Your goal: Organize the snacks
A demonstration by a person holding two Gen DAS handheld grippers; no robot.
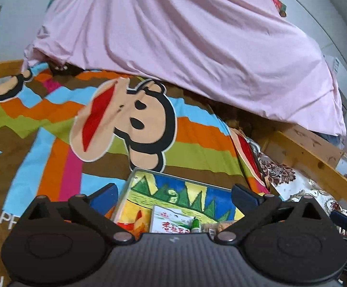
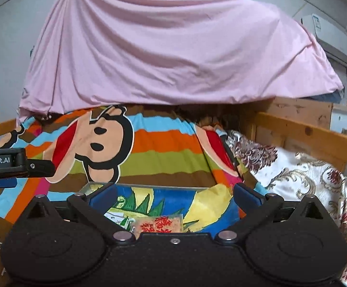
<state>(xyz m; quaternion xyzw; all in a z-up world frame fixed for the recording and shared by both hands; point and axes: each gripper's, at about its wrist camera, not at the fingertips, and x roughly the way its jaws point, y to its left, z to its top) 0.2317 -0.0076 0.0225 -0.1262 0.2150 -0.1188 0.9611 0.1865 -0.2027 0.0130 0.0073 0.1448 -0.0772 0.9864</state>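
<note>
A clear box with a drawn lining rests on the striped bedspread, holding snack packets. Both the left gripper and right gripper are spread wide, empty. The packets are judged light, crinkly, slippery, best pinched at edges.

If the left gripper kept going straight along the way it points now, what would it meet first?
Probably the striped cartoon bedspread. The left gripper is open with nothing between its fingers, and it points out over the far edge of the snack tray. Beyond that lies only the bedspread, then the pink sheet. Depth is hard to judge.
</note>
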